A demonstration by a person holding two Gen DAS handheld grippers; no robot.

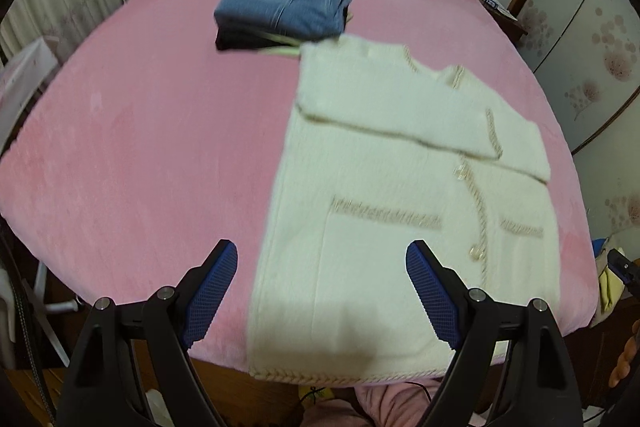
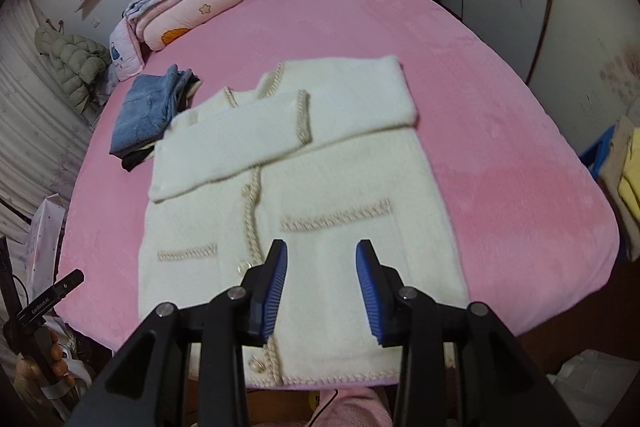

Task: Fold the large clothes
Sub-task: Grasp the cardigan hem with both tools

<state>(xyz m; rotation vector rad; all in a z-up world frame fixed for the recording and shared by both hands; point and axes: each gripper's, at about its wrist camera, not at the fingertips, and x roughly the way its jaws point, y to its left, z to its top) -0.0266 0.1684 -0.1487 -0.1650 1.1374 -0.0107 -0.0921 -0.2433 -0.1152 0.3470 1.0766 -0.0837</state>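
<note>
Left tongs (image 1: 322, 267) wide open, nothing between the pads, hovering over the near left part of the cardigan (image 1: 400, 195); right tongs (image 2: 322, 267) partly open and empty, over the near right part by the pocket. No earlier view, so no call on jaw motion. Risks: pads bite only the top layer at the hem (image 2: 320, 379), so the fold drags crooked; hem sits right at the near bed (image 1: 140, 147) edge, so a pull toward the near side likely slides it off; uneven lift from the two sides skews the fold and spills the crossed sleeves (image 2: 280, 131). Cardigan: cream, fluffy knit, braided beige trim, buttoned front, two pockets, flat on the pink bed, both sleeves folded across the chest. Folded jeans (image 1: 280, 7) sit just beyond its far left corner.
</note>
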